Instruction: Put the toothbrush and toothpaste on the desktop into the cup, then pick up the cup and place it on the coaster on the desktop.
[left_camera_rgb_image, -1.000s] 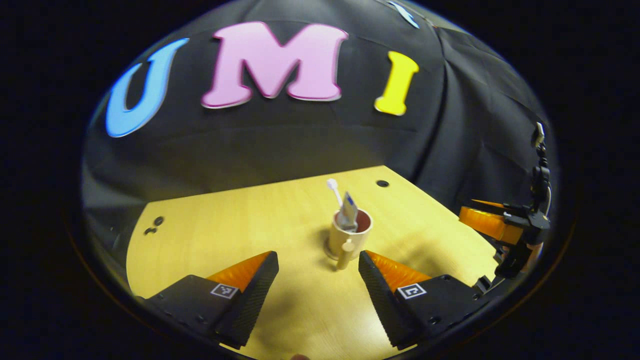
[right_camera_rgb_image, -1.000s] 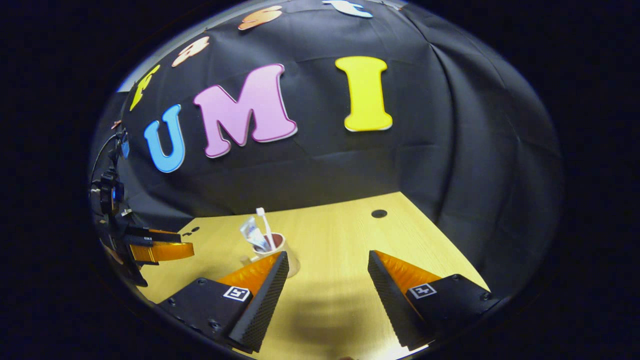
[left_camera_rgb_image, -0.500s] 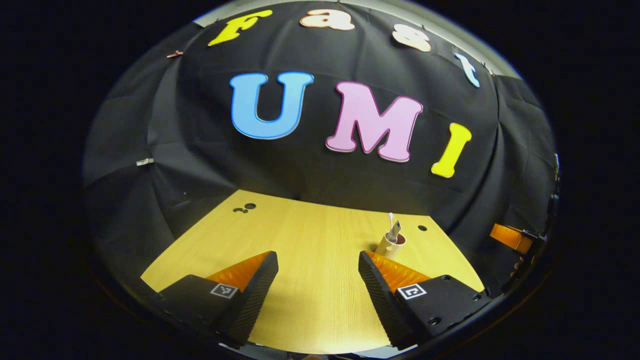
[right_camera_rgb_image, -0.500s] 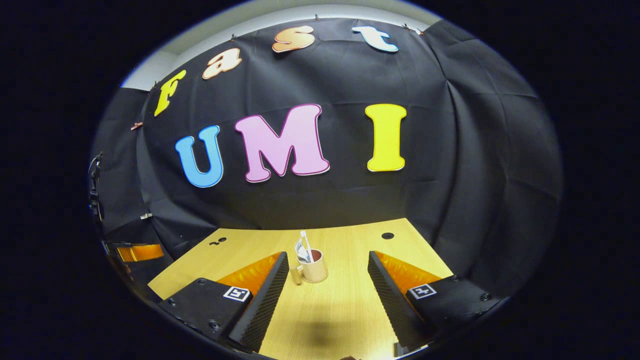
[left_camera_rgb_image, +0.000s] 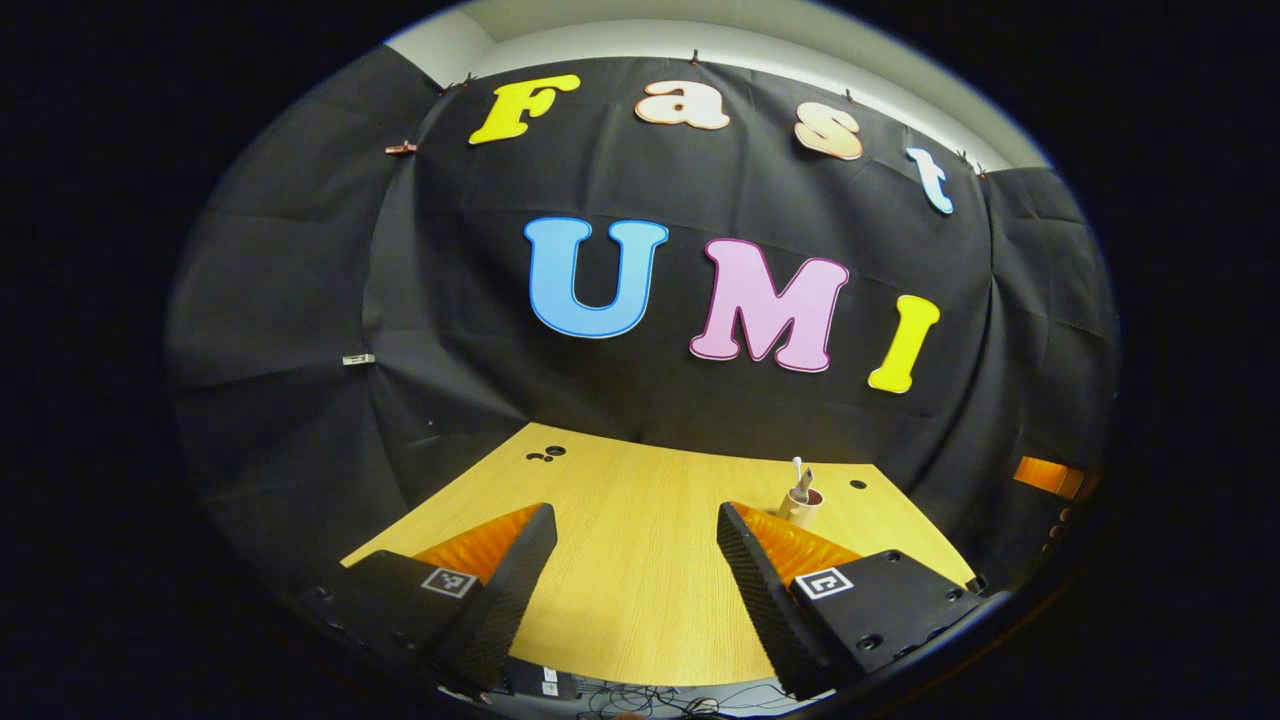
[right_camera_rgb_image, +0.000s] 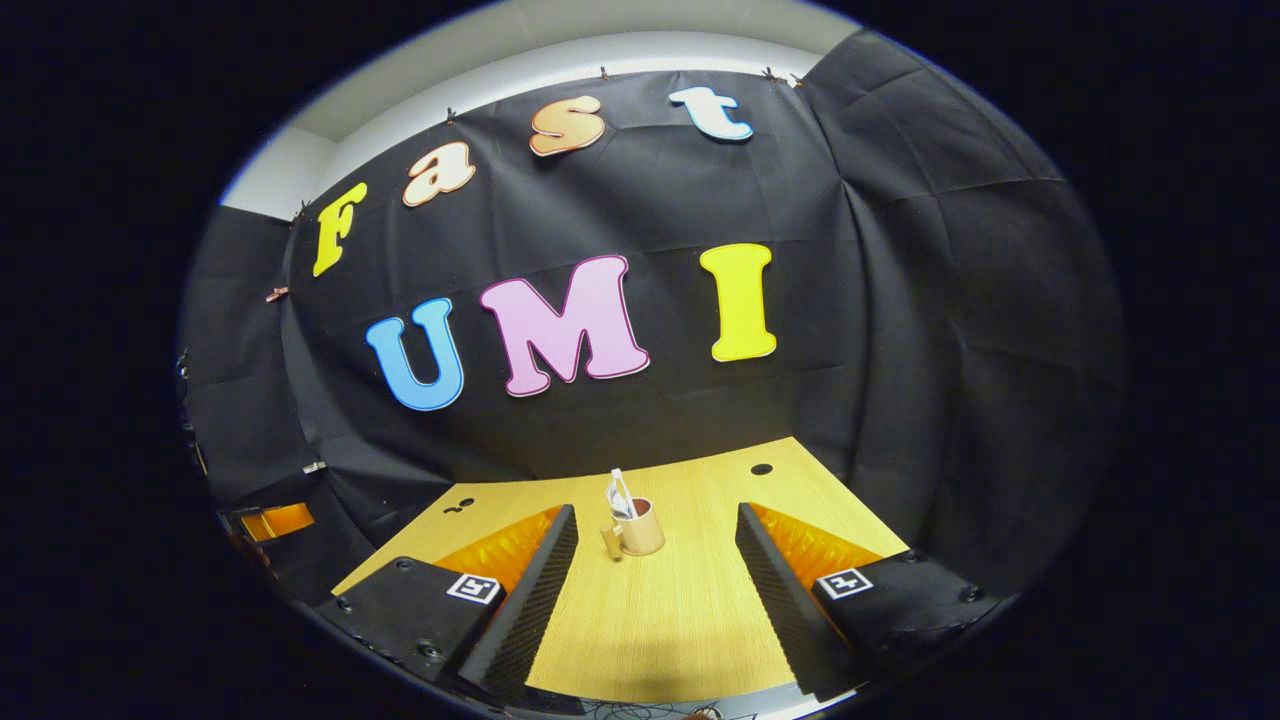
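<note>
A beige cup (left_camera_rgb_image: 800, 508) with a handle stands upright on the wooden desktop (left_camera_rgb_image: 620, 600), far off to the right. A white toothbrush (left_camera_rgb_image: 797, 466) and a toothpaste tube (left_camera_rgb_image: 806, 479) stick out of it. My left gripper (left_camera_rgb_image: 635, 515) is open and holds nothing, well back from the cup. In the right gripper view the cup (right_camera_rgb_image: 642, 536) stands ahead between the fingers, at a distance, with the toothpaste tube (right_camera_rgb_image: 619, 495) showing above its rim. My right gripper (right_camera_rgb_image: 657, 512) is open and holds nothing. I cannot make out a coaster under the cup.
The desktop's near edge (left_camera_rgb_image: 640, 685) shows below my left fingers, with cables under it. Small round holes (right_camera_rgb_image: 761, 468) mark the far part of the desktop (right_camera_rgb_image: 660, 630). Part of the other gripper (right_camera_rgb_image: 275, 520) shows at the far left.
Both grippers have pulled back and away from the cup, which now looks much smaller and farther off. The cup, with toothbrush and toothpaste in it, has stayed in place.
</note>
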